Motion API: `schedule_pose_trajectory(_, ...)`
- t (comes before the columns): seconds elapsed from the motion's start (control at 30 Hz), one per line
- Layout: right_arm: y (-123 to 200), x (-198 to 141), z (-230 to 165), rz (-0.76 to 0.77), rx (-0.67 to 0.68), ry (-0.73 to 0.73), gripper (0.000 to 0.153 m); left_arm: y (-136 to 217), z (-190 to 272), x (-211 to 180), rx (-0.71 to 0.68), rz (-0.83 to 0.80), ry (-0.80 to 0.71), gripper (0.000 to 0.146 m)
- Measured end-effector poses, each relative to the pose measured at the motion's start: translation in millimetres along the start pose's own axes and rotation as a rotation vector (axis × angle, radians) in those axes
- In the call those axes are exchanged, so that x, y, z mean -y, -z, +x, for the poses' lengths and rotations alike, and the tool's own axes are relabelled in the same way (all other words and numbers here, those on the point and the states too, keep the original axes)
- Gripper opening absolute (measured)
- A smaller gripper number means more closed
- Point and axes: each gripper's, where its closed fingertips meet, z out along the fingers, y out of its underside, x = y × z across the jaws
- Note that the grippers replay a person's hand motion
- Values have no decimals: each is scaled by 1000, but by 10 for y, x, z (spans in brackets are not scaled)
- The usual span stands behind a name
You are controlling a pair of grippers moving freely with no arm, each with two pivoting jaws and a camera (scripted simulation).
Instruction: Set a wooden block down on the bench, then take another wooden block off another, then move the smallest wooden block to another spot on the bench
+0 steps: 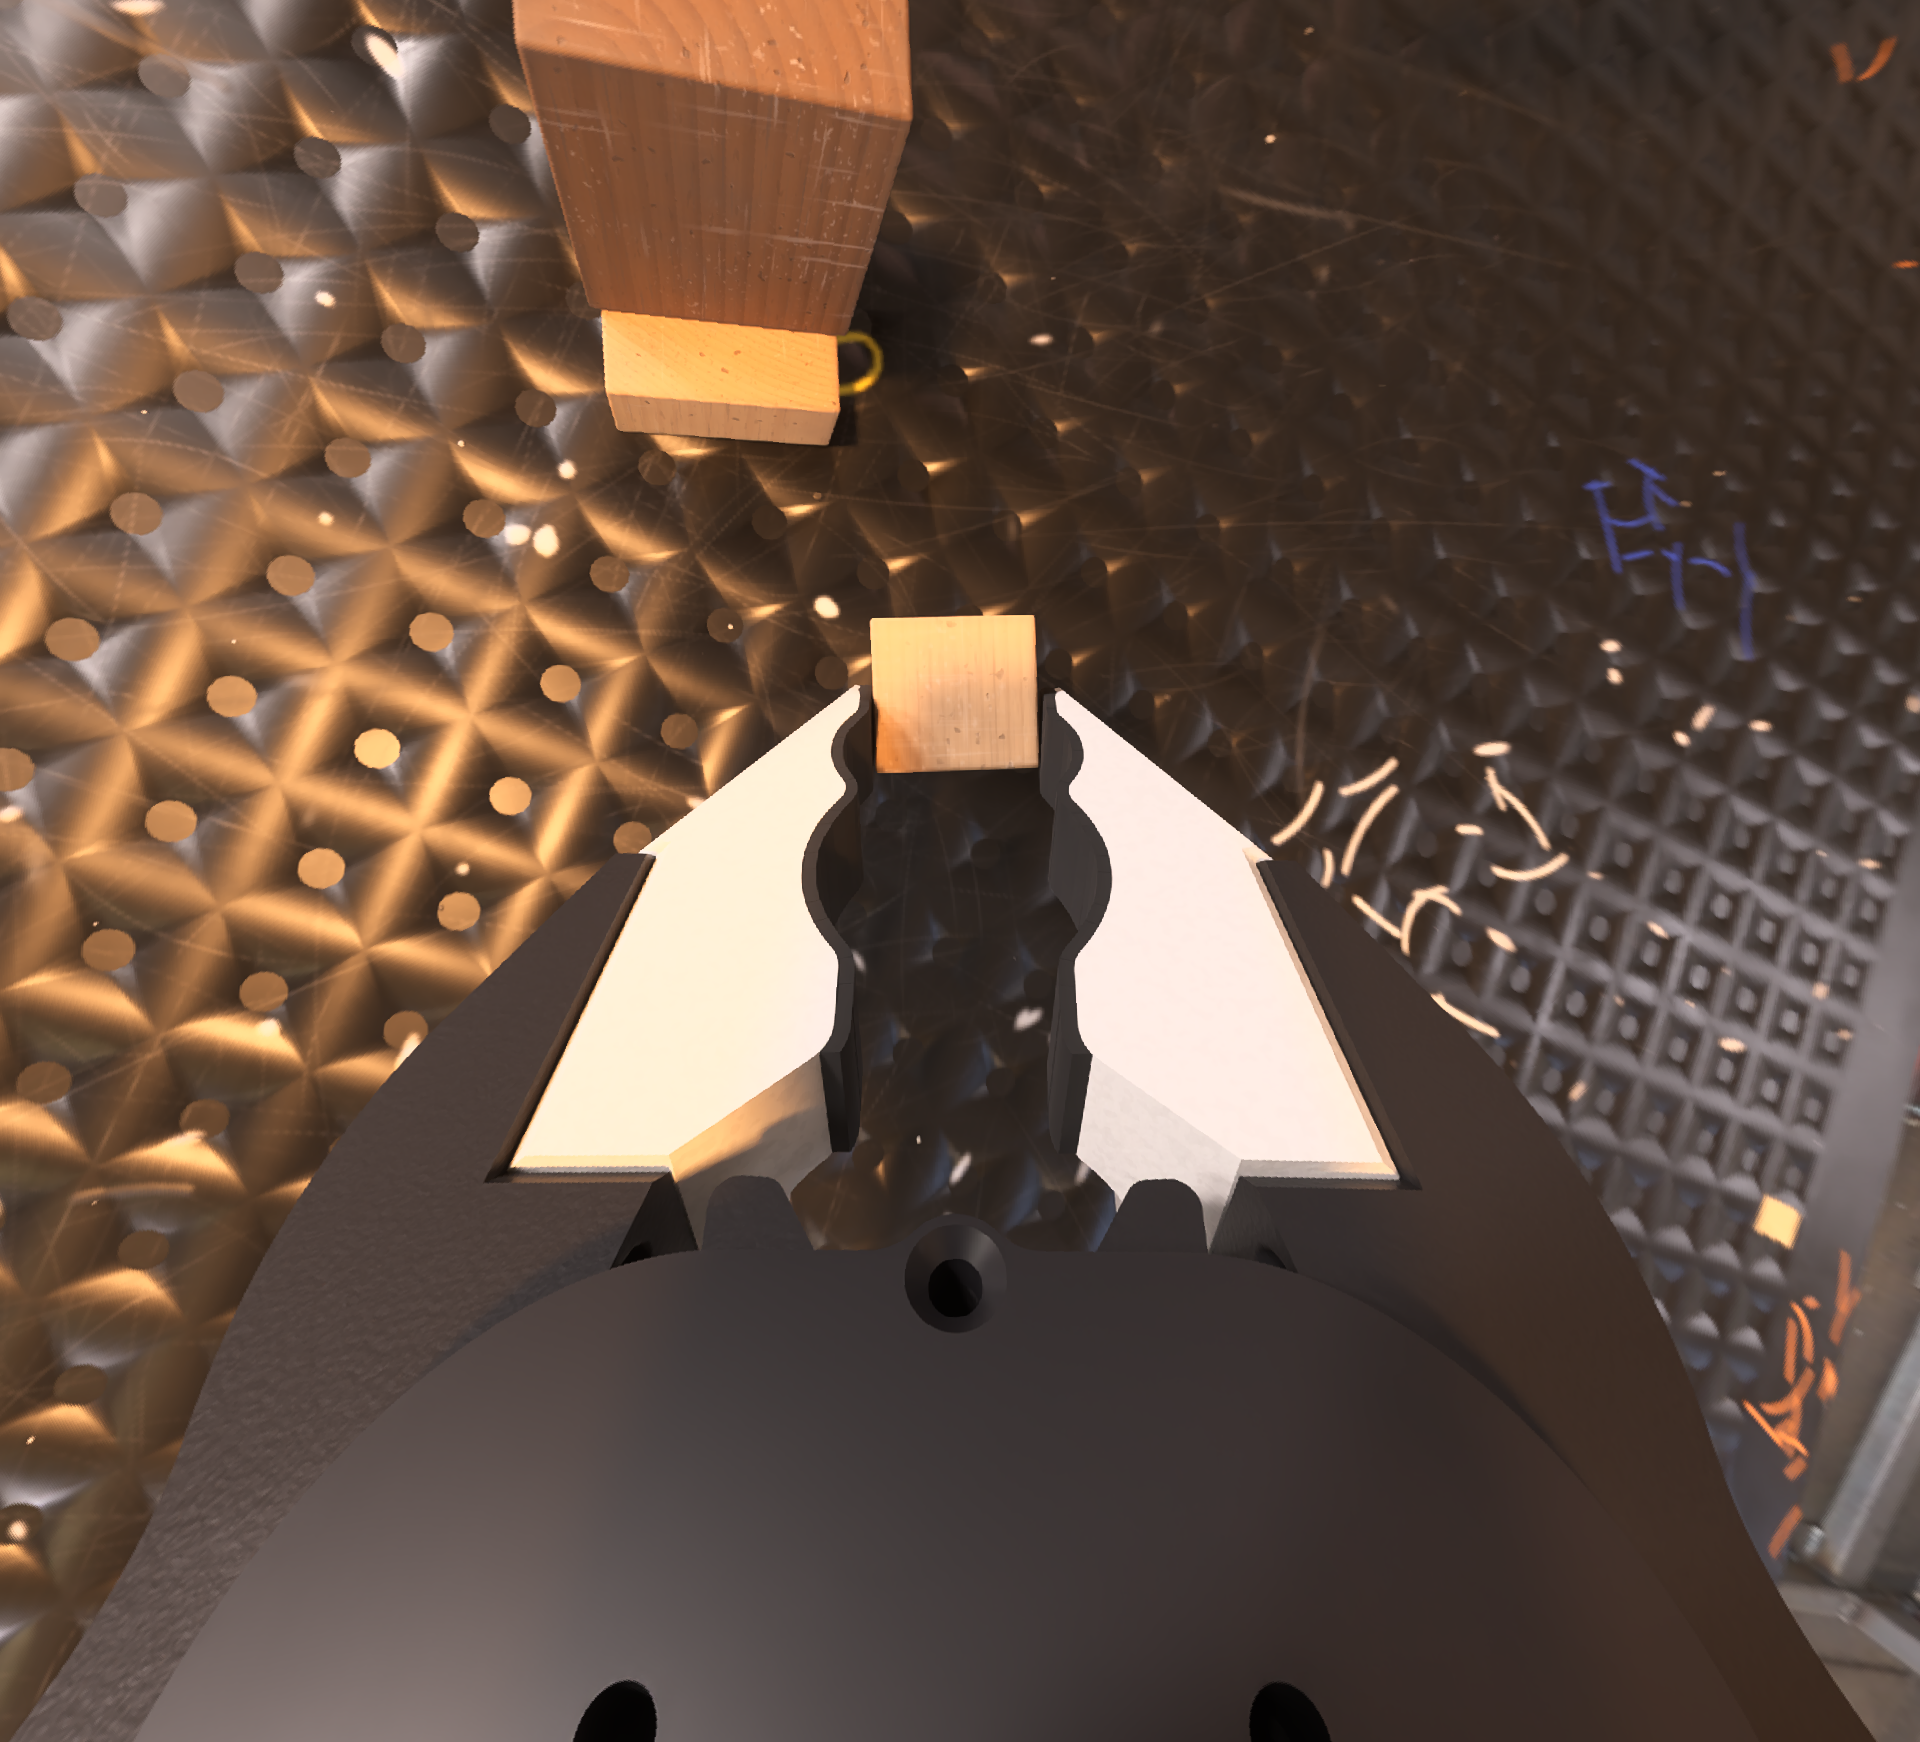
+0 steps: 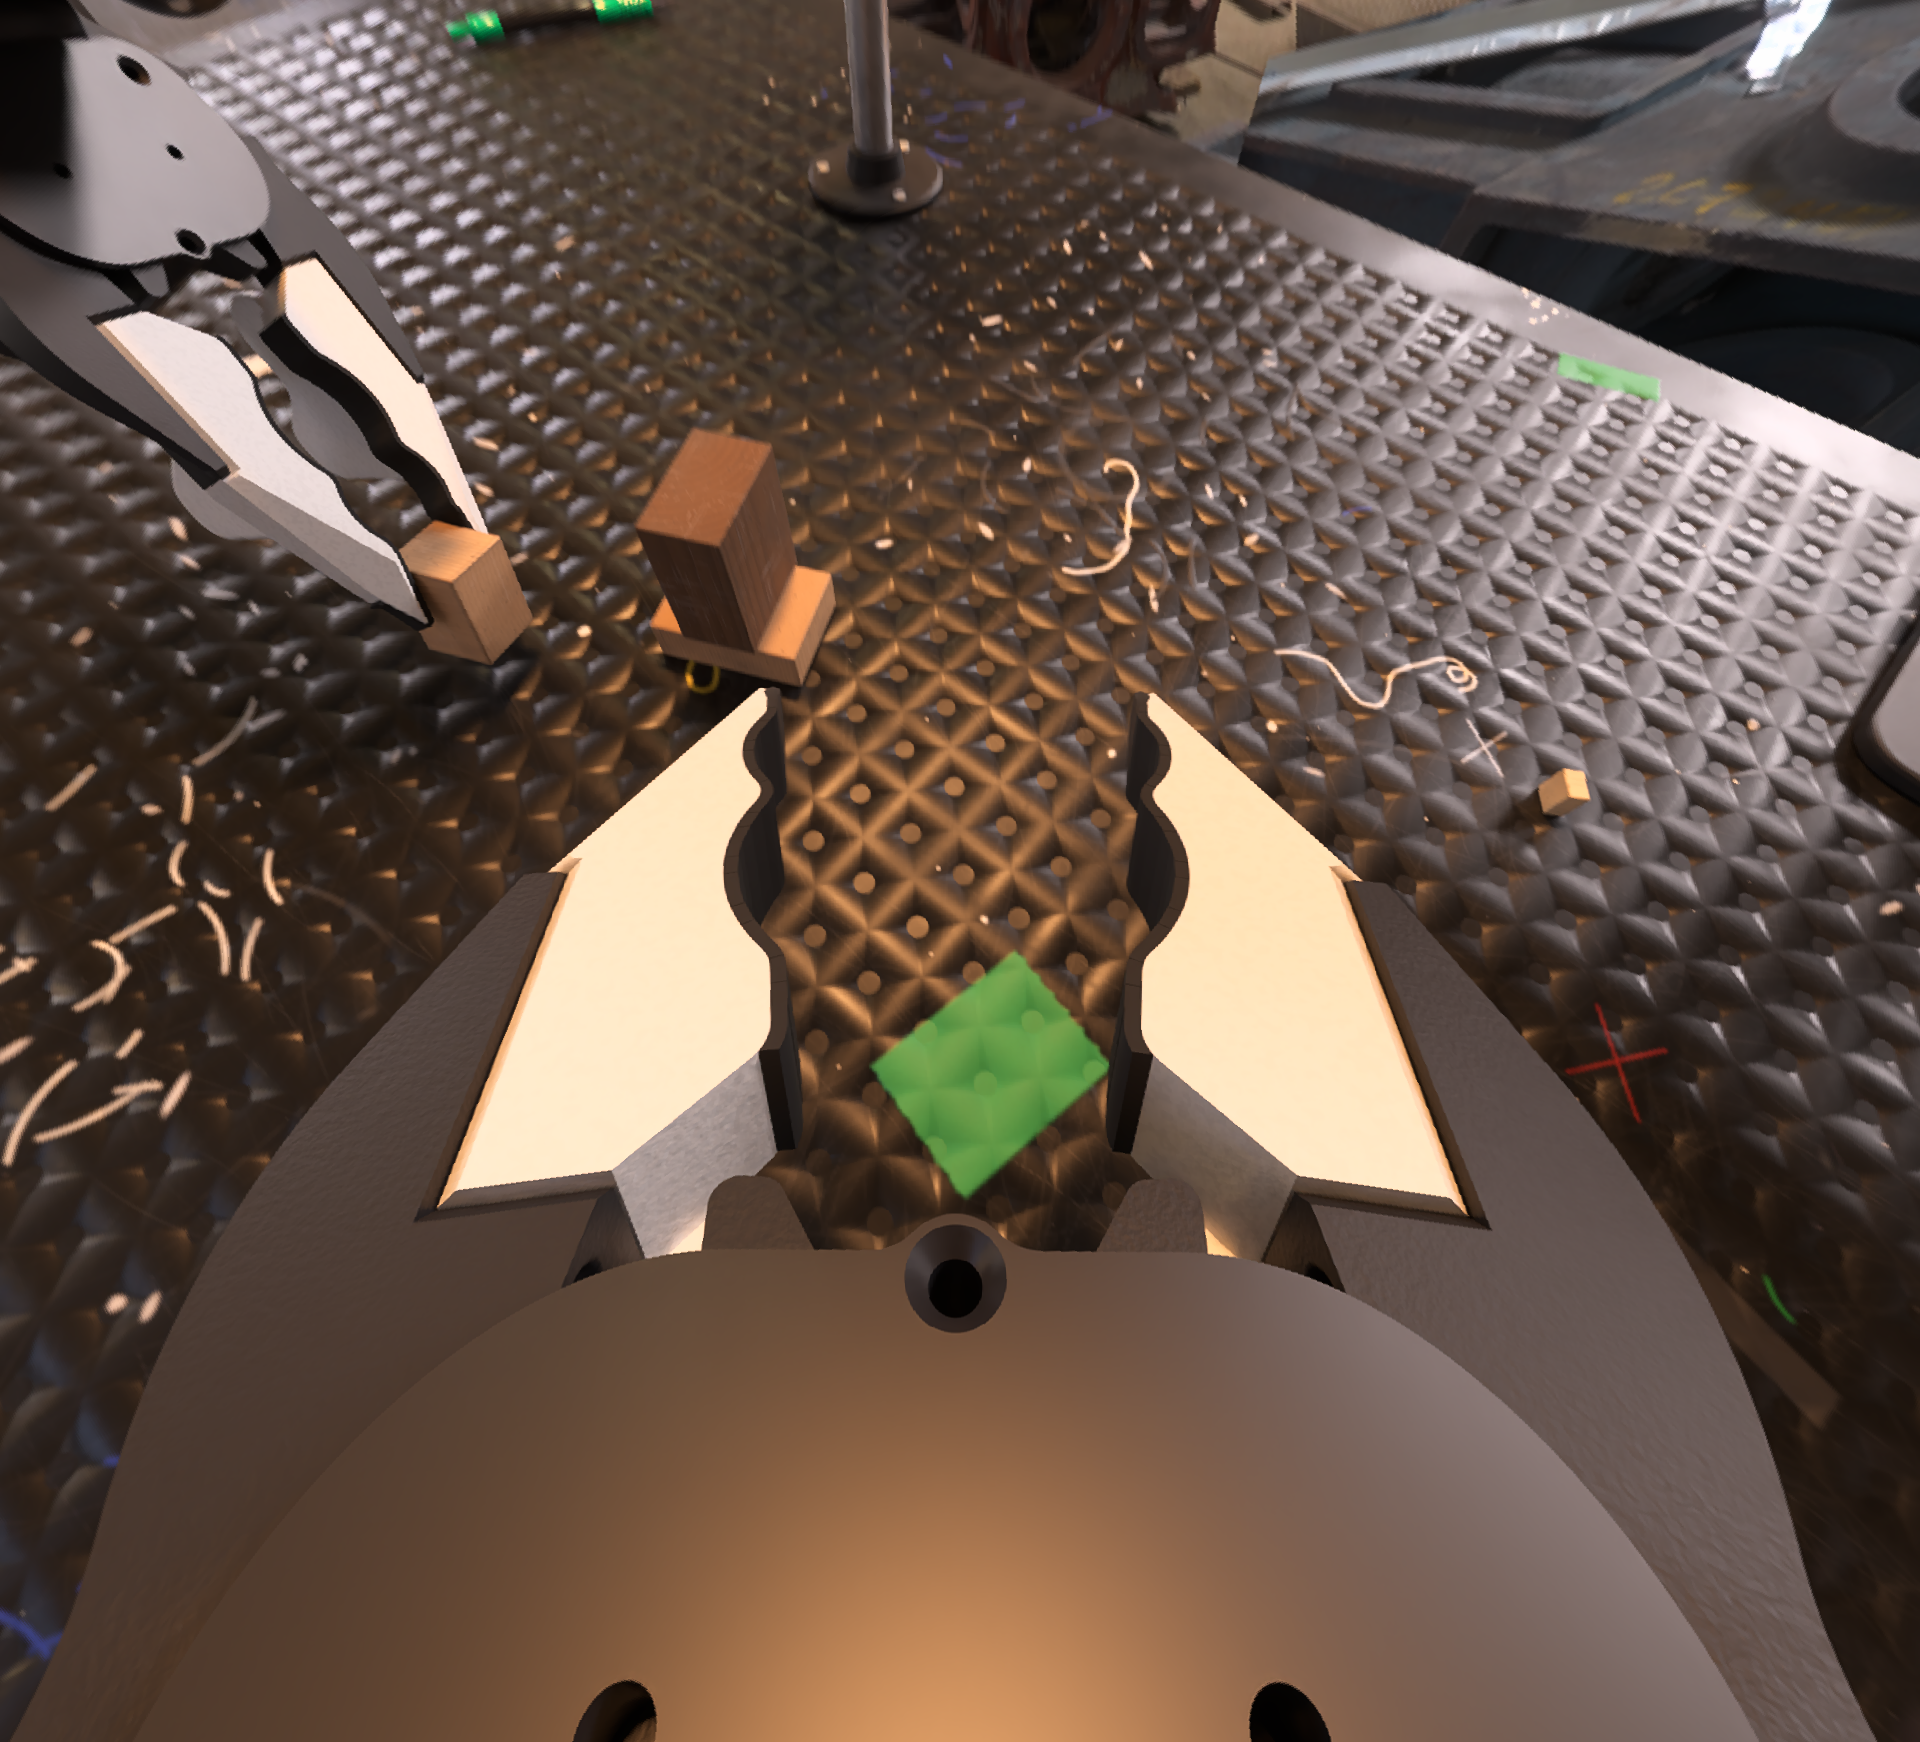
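My left gripper [image 1: 954, 703] is shut on a small light wooden cube [image 1: 954, 653], held by its fingertips low over the metal bench [image 1: 1351, 290]. I cannot tell whether the cube touches the bench. The right wrist view shows this gripper [image 2: 442, 580] and cube [image 2: 473, 596] at the left. Beyond it a tall dark wooden block [image 1: 717, 82] stands on a flat light block [image 1: 722, 383]; the pair shows as tall block [image 2: 717, 539] on flat block [image 2: 795, 617]. A tiny wooden block [image 2: 1564, 790] lies far right, also visible in the left wrist view [image 1: 1777, 1219]. My right gripper [image 2: 956, 716] is open and empty, just short of the stack.
A green patch [image 2: 992, 1069] lies on the bench [image 2: 1299, 466] under my right gripper. A metal post [image 2: 868, 30] rises at the back, with a green-ended marker [image 2: 551, 14] to its left. Green tape [image 2: 1608, 375] and a dark object [image 2: 1891, 736] sit at the right edge.
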Motion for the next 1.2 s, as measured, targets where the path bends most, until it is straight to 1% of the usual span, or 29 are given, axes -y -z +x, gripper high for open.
schedule_pose_trajectory(0.07, -5, -49, -11, -19, 5, 3, 73, -92, -14, -4, 27, -4, 1, 31)
schedule_pose_trajectory(0.13, 6, -91, -56, 6, 15, -31, 80, -149, -24, -1, 41, 2, 11, 31)
schedule_pose_trajectory(0.2, -45, -184, -89, 32, 19, -106, 82, -165, -35, 5, 70, 14, 19, 31)
schedule_pose_trajectory(0.27, -171, -276, -160, 46, 66, -199, 81, -180, -39, 10, 74, 25, 31, 31)
schedule_pose_trajectory(0.3, -235, -280, -170, 71, 68, -225, 80, -211, -51, 14, 76, 32, 38, 37)
schedule_pose_trajectory(0.37, -343, -244, -159, 127, 41, -243, 74, -182, -84, 58, 96, 63, 48, 58)
schedule_pose_trajectory(0.4, -383, -216, -153, 138, 37, -242, 69, -126, -111, 103, 117, 91, 49, 63)
schedule_pose_trajectory(0.5, -443, -133, -98, 145, 33, -203, 51, 135, -295, 311, 243, 208, 50, 71)
schedule_pose_trajectory(0.57, -446, -88, 4, 129, 38, -185, 49, 283, -435, 511, 344, 318, 13, 75)
schedule_pose_trajectory(0.6, -443, -76, 76, 118, 45, -177, 50, 294, -465, 597, 355, 364, -20, 77)
schedule_pose_trajectory(0.63, -441, -67, 162, 108, 54, -170, 50, 254, -478, 655, 338, 383, -45, 81)
schedule_pose_trajectory(0.73, -475, -63, 458, 67, 73, -168, 51, 24, -466, 772, 254, 380, -76, 87)
schedule_pose_trajectory(0.8, -540, -52, 652, 43, 84, -179, 52, -130, -409, 813, 226, 360, -117, 87)
schedule_pose_trajectory(0.9, -662, 2, 869, 25, 111, -195, 53, -280, -372, 877, 258, 334, -170, 84)
schedule_pose_trajectory(0.93, -708, 27, 921, 26, 125, -202, 54, -305, -389, 892, 276, 327, -173, 75)
schedule_pose_trajectory(0.97, -751, 52, 963, 29, 143, -207, 54, -314, -423, 901, 299, 322, -173, 59)
schedule_pose_trajectory(1.03, -811, 69, 1024, 27, 185, -228, 54, -287, -473, 878, 321, 314, -160, 57)
schedule_pose_trajectory(1.07, -794, 61, 1033, 20, 214, -245, 55, -256, -480, 836, 311, 314, -147, 57)
schedule_pose_trajectory(1.1, -731, 45, 1055, 18, 239, -250, 59, -205, -478, 782, 300, 320, -133, 57)
schedule_pose_trajectory(1.13, -630, 18, 1126, 24, 229, -247, 65, -132, -471, 715, 292, 329, -123, 57)
schedule_pose_trajectory(1.2, -401, -82, 1361, 29, 152, -224, 66, 48, -457, 582, 289, 363, -114, 57)
